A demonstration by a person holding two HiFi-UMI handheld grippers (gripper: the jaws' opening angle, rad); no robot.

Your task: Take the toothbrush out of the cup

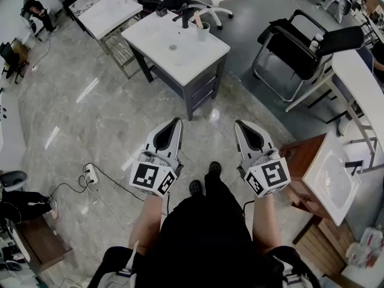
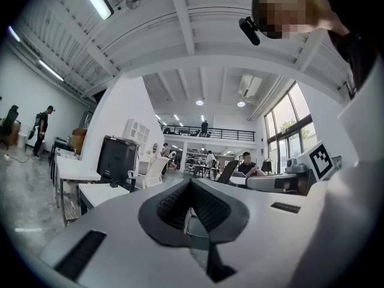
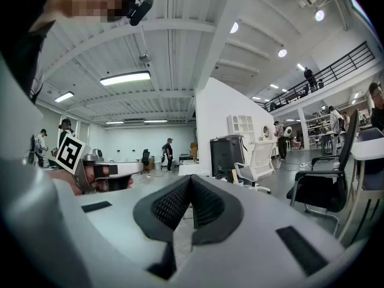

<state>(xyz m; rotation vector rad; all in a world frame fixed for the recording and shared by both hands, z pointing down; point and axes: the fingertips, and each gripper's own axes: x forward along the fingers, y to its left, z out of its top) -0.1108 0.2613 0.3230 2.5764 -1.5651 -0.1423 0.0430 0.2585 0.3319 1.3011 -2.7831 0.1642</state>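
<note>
A white cup [image 1: 203, 32] with a tan-handled toothbrush [image 1: 198, 20] standing in it sits at the far edge of a white sink table [image 1: 157, 35], next to a black tap [image 1: 185, 15]. Both grippers hang over the marble floor, well short of that table. My left gripper [image 1: 176, 122] is shut with nothing in it, its ribbed pads [image 2: 203, 201] meeting at the tip. My right gripper [image 1: 239, 125] is also shut and empty. In the right gripper view the toothbrush [image 3: 233, 175] shows small and far off beyond the jaws.
Black chairs [image 1: 298, 48] stand to the right of the sink table. A wooden cabinet with a white basin [image 1: 329, 179] is close at my right. A power strip with cables [image 1: 90, 174] lies on the floor at left. Another white table [image 1: 110, 12] stands behind.
</note>
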